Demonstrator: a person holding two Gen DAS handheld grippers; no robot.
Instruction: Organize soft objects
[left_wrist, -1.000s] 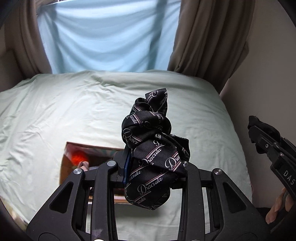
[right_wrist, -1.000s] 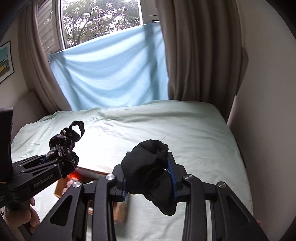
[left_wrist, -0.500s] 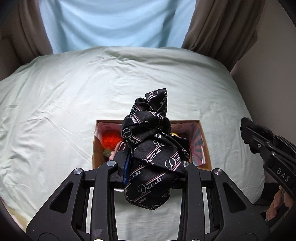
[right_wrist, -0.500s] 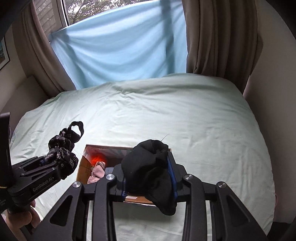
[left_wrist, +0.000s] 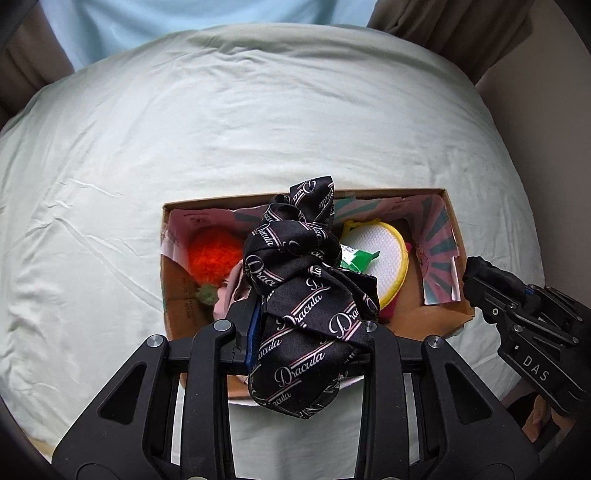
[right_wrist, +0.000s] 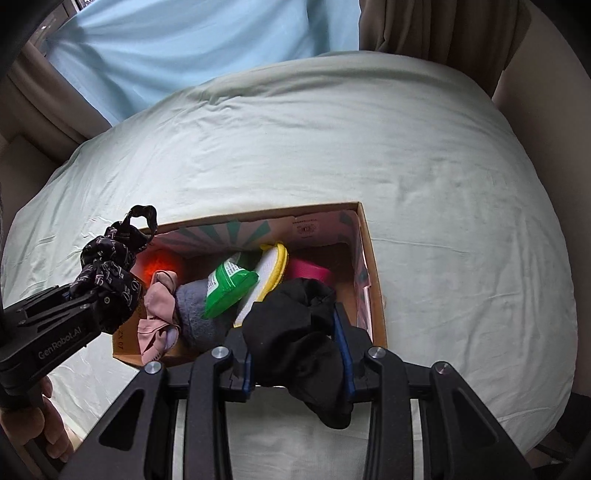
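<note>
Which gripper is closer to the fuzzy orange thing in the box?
Left. The left gripper hangs right beside the fuzzy orange thing; the right gripper is over the box's opposite end.

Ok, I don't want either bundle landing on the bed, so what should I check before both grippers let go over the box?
1. Left gripper shut on the Dracula-print black fabric: ok.
2. Right gripper shut on the plain black cloth: ok.
3. Both bundles over the open cardboard box: ok.
4. Free space inside among the orange plush, green packet and yellow-rimmed mesh pouch: cannot tell.
5. Grippers apart from each other: ok.
</note>
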